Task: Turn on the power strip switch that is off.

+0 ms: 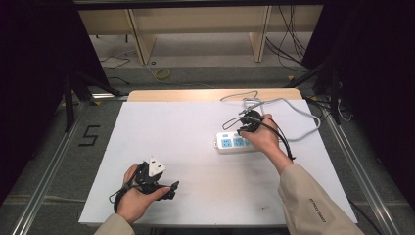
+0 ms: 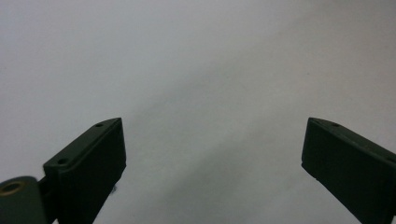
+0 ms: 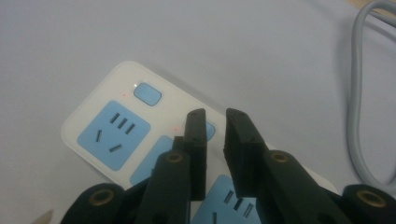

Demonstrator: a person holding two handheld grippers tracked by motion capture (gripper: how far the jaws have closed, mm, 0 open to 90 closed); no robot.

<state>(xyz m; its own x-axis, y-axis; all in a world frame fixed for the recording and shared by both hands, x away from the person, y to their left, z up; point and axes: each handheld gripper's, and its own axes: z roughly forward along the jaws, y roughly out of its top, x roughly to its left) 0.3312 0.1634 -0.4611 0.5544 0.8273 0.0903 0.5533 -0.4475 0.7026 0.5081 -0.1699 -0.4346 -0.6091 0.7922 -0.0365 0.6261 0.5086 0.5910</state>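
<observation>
A white power strip [image 1: 235,142] with blue sockets lies right of centre on the white table sheet [image 1: 166,127]. Its grey cable [image 1: 293,110] loops away to the back right. My right gripper [image 1: 247,128] points down over the strip. In the right gripper view its jaws [image 3: 215,114] stand a narrow gap apart above the strip [image 3: 112,135], close to a second blue button, with nothing between them. A blue switch button [image 3: 147,94] sits beside the end socket. My left gripper [image 1: 171,190] rests low at the front left. Its jaws [image 2: 215,122] are wide open over bare white sheet.
The grey cable [image 3: 357,93] runs along the right of the strip. A wooden table edge [image 1: 215,94] shows behind the sheet. Metal rails [image 1: 49,166] flank the table, and wooden shelf legs and loose floor cables lie beyond it.
</observation>
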